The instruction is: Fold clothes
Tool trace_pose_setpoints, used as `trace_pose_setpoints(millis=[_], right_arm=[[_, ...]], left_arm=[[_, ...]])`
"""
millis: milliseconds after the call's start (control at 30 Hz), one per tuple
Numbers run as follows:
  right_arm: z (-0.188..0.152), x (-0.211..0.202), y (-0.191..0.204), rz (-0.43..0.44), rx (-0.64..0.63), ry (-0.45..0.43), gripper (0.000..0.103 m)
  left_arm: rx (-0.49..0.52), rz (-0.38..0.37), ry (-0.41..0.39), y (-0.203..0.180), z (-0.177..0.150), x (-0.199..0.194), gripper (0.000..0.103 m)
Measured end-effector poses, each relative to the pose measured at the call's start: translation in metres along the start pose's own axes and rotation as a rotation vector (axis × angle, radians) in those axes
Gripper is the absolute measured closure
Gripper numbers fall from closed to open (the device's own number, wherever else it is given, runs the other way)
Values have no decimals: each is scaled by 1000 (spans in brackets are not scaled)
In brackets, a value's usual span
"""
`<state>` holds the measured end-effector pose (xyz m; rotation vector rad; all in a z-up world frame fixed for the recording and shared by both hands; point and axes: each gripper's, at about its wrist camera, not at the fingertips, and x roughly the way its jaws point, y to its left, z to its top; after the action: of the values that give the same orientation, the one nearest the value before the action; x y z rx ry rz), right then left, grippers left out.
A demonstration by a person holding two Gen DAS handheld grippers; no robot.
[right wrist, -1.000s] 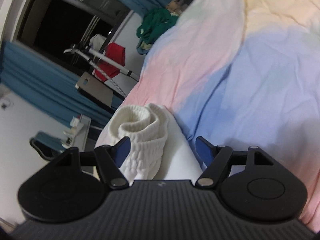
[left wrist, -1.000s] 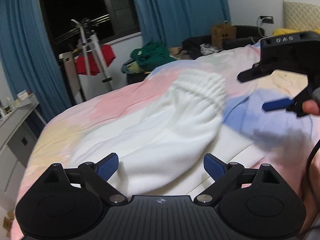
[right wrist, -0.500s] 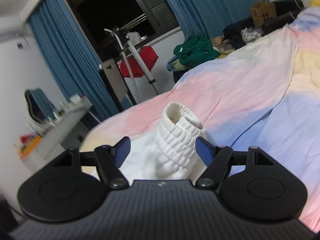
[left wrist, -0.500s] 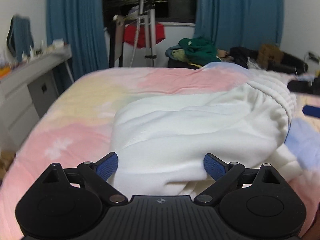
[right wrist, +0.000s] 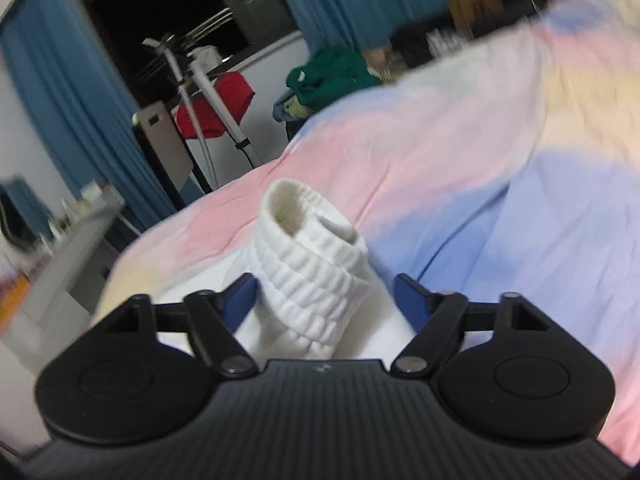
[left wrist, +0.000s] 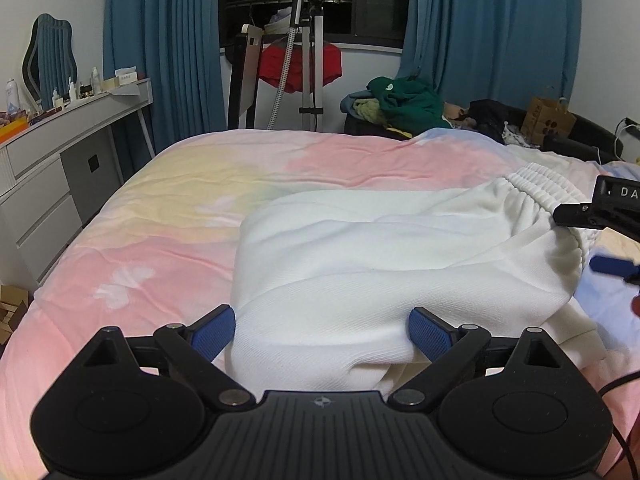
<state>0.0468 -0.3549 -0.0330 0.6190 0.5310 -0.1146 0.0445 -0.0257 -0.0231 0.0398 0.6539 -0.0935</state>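
Observation:
A white garment [left wrist: 380, 264], folded over on itself, lies on the pastel bedspread [left wrist: 180, 216]. Its ribbed elastic waistband [left wrist: 540, 180] is at the right. My left gripper [left wrist: 322, 330] is open, with the near folded edge of the garment between its blue pads. In the right wrist view the bunched waistband [right wrist: 316, 248] stands up between the wide-apart fingers of my right gripper [right wrist: 324, 300], which is open. The right gripper [left wrist: 600, 236] also shows at the right edge of the left wrist view, at the waistband end.
A grey desk with drawers [left wrist: 52, 168] stands left of the bed. Beyond the foot of the bed are a garment steamer stand [left wrist: 308, 60] with a red cloth, a pile of green clothes [left wrist: 404, 104], a paper bag [left wrist: 548, 120] and blue curtains [left wrist: 160, 48].
The left gripper swung left, levelled out and settled low at the garment's near edge. The right gripper tilted upright and came closer to the waistband. Both stayed open.

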Motion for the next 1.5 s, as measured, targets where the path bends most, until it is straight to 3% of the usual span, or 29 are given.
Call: trace_pose_setpoints(millis=[133, 200, 300, 367, 467, 533, 633, 733, 833, 967, 1033, 1167, 1233, 1367, 1467, 1500], right_arm=[[-4, 5, -18, 58, 129, 36, 21], [-6, 11, -15, 78, 130, 76, 19], [-9, 20, -3, 209, 111, 116, 19], [-10, 18, 10, 184, 38, 76, 19], [-11, 25, 7, 133, 47, 82, 20], [-12, 30, 5, 99, 54, 86, 43], [-12, 31, 2, 78, 67, 87, 64], [-9, 20, 4, 96, 63, 53, 72], [-4, -1, 6, 130, 45, -37, 75], [4, -21, 0, 118, 17, -146, 75], [3, -17, -7, 30, 12, -121, 75], [-8, 12, -44, -71, 163, 65, 70], [-9, 12, -52, -52, 221, 83, 69], [-9, 8, -48, -49, 198, 84, 66], [-11, 7, -47, -67, 187, 94, 57], [-12, 7, -48, -77, 191, 97, 49]], left_arm=[[-23, -5, 8, 4, 0, 1, 8], [-50, -14, 20, 7, 0, 2, 8], [-72, -14, 23, 9, 1, 2, 8], [-76, -13, 24, 10, 0, 2, 8], [-76, -6, 22, 8, -1, 2, 7], [-63, 2, 17, 5, -2, 1, 7], [-46, 3, -2, 1, -2, -4, 7], [-51, -11, -31, 2, -2, -11, 7], [-79, -32, -68, 6, 0, -21, 7], [-93, -50, -59, 7, 0, -21, 7], [-84, -35, -38, 6, -2, -17, 7], [-90, -19, 25, 8, -6, -7, 4], [-102, -19, 47, 10, -8, -2, 4], [-137, -30, 70, 18, -9, -1, 4], [-164, -42, 82, 24, -10, 0, 4], [-168, -43, 84, 25, -10, 1, 4]])
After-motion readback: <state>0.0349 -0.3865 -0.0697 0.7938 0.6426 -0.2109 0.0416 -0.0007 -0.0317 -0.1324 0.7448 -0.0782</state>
